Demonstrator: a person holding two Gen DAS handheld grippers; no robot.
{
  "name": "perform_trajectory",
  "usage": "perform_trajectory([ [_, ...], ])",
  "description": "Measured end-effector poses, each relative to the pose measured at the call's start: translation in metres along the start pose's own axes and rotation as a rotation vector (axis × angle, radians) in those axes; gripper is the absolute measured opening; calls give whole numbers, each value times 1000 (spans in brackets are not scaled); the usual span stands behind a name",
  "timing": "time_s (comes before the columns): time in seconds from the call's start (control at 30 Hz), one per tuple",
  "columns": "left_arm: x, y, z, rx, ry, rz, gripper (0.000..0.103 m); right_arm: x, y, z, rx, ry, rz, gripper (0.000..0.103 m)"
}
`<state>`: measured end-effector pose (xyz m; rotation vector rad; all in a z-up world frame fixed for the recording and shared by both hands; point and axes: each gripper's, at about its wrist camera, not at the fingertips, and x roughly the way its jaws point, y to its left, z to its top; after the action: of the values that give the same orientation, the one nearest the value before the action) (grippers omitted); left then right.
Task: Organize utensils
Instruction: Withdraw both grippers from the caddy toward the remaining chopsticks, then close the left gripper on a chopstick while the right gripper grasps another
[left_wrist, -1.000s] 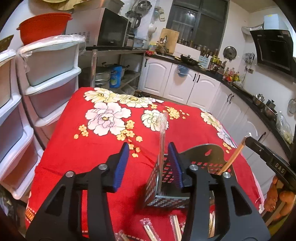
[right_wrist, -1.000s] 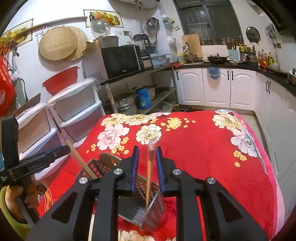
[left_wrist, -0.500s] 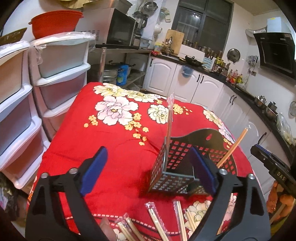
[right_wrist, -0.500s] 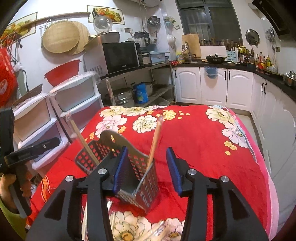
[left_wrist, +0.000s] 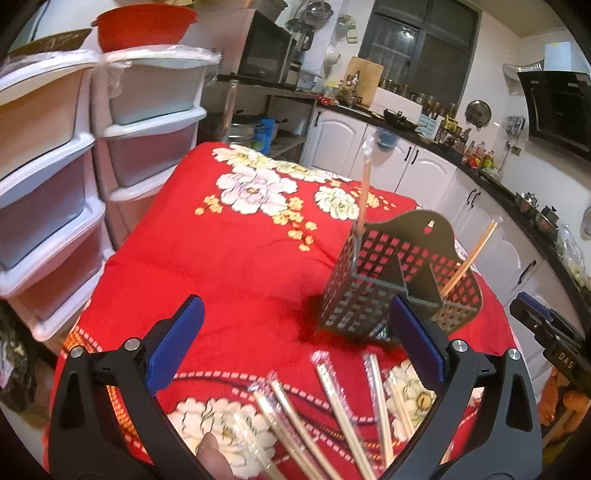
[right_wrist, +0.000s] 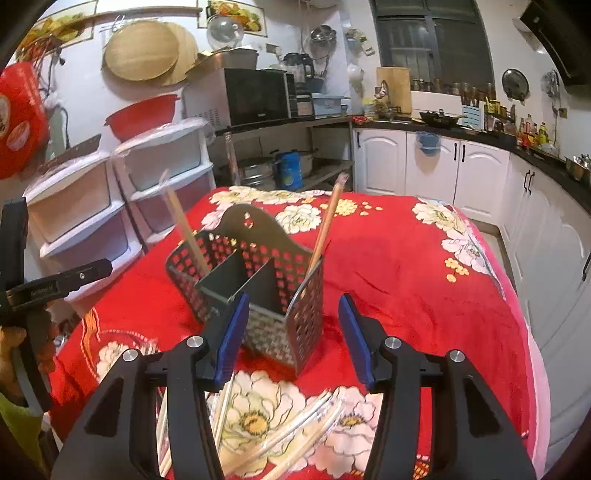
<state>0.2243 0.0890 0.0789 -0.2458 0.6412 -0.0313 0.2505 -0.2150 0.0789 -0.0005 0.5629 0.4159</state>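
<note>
The table (right_wrist: 424, 288) under its red flowered cloth carries a perforated metal holder (right_wrist: 255, 291) with one wrapped chopstick pair (right_wrist: 327, 225) standing in each end compartment. More wrapped chopsticks (left_wrist: 332, 413) lie loose just in front; light, stiff and probably slick in their sleeves, best pinched mid-length. Both the left tool (left_wrist: 295, 350) and the right tool (right_wrist: 291, 339) have just been opening and hang spread and empty, the holder close ahead of them.

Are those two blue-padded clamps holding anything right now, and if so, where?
Nothing. The left gripper and right gripper both stand open, jaws just widened; the wrapped chopsticks stand free in the holder.
</note>
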Motion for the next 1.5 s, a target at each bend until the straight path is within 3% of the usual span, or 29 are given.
perform_trajectory([
  [0.97,-11,38,-95,-108,127,78,89,25,54,-57,-123,143,136,49],
  [1.1,-1,42,-108,-126,179,77,73,35,61,-63,-139,167,148,49],
  [1.23,6,46,-117,-154,211,64,44,46,65,-68,-154,189,151,49],
  [1.43,14,45,-116,-151,226,52,25,63,68,-76,-165,222,134,48],
  [1.5,17,44,-115,-151,231,44,23,70,67,-78,-166,242,123,45],
])
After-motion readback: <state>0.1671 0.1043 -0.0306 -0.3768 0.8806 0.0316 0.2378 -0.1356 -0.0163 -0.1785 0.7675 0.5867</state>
